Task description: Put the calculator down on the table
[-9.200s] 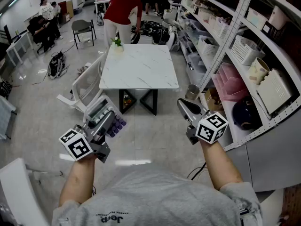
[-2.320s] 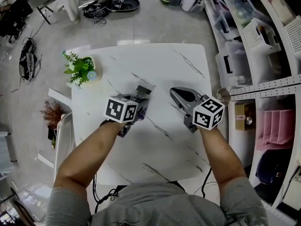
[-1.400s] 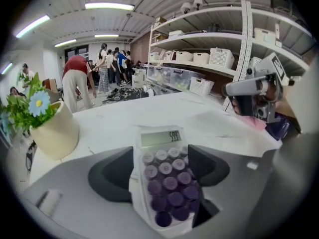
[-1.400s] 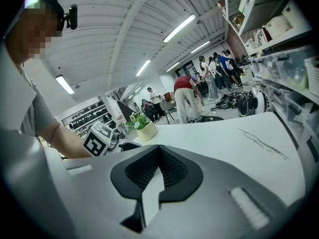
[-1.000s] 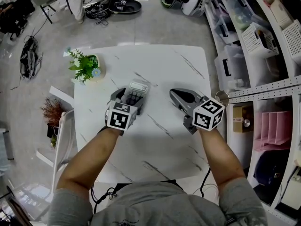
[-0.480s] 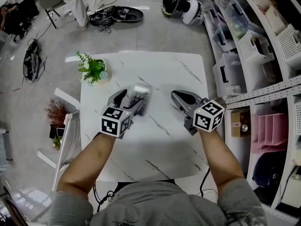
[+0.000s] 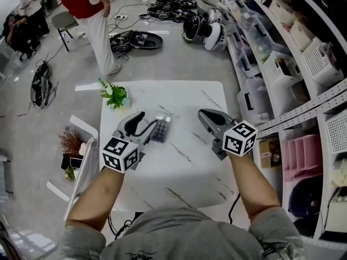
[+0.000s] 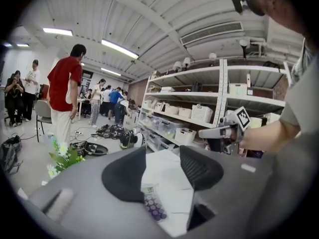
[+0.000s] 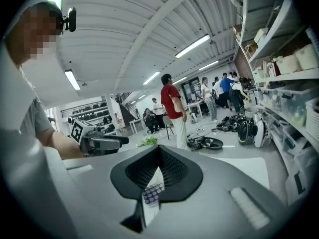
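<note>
The calculator (image 7: 161, 128), grey with purple keys, lies flat on the white marble table (image 7: 184, 167). My left gripper (image 7: 146, 120) hangs above and just left of it. Its jaws have just been closing and stand apart with nothing between them. In the left gripper view the calculator (image 8: 152, 206) shows far below the gap of that gripper (image 8: 163, 151). My right gripper (image 7: 205, 115) hovers over the table's right half, its tips (image 9: 158, 152) meeting. Through the slot under them I see the calculator (image 9: 152, 193).
A small potted plant (image 7: 115, 95) stands at the table's far left corner. Storage shelves (image 7: 303, 64) run along the right. A person in a red shirt (image 7: 87, 10) stands beyond the table. A white chair (image 7: 87, 145) is at the left side, helmets (image 7: 206, 31) on the floor behind.
Both grippers have risen off the table. The left one has pulled back from the calculator, which stays lying there, and its jaws are narrower. The table looks smaller and farther.
</note>
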### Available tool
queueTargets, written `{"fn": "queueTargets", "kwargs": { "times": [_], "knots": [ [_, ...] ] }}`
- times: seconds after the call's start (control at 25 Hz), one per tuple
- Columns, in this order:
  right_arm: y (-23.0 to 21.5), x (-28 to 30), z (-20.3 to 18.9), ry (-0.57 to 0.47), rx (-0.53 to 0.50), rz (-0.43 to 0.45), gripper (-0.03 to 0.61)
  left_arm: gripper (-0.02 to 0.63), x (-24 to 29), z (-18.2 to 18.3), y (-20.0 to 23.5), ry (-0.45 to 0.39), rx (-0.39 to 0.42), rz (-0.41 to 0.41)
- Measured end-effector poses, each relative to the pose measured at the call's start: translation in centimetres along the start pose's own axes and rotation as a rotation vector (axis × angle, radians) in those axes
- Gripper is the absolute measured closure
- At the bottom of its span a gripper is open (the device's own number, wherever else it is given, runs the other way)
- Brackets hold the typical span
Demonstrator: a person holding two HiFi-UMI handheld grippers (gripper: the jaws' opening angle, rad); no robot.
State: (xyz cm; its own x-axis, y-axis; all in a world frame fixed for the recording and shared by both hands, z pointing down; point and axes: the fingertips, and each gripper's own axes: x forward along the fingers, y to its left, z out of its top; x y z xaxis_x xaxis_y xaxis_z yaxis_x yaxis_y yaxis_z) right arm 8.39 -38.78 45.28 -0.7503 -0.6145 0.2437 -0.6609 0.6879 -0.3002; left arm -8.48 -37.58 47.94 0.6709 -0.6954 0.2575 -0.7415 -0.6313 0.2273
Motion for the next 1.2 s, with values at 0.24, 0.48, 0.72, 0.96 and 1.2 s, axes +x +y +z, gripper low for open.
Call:
{"fn": "queueTargets", "kwargs": {
  "times": [0.24,0.48,0.72,0.96,1.2],
  "knots": [
    [3.0,-2.7,4.1,-0.050,-0.055,-0.001,0.575,0.399,-4.1,5.6,-2.4,-0.109,0.004,-0.024],
    [6.3,-5.7,7.2,-0.104,-0.122,-0.009,0.575,0.467,-8.7,9.2,-5.3,-0.196,0.046,-0.032],
    [9.2,-8.5,8.9,-0.149,-0.185,-0.019,0.575,0.498,-12.8,10.7,-7.8,-0.257,0.079,-0.033],
    [10.4,-11.3,9.0,-0.181,-0.191,-0.041,0.575,0.552,-16.3,12.5,-8.1,-0.319,0.064,0.006],
    [10.5,-12.3,8.1,-0.185,-0.181,-0.053,0.575,0.552,-17.7,12.0,-8.5,-0.331,0.045,0.018]
  ]
}}
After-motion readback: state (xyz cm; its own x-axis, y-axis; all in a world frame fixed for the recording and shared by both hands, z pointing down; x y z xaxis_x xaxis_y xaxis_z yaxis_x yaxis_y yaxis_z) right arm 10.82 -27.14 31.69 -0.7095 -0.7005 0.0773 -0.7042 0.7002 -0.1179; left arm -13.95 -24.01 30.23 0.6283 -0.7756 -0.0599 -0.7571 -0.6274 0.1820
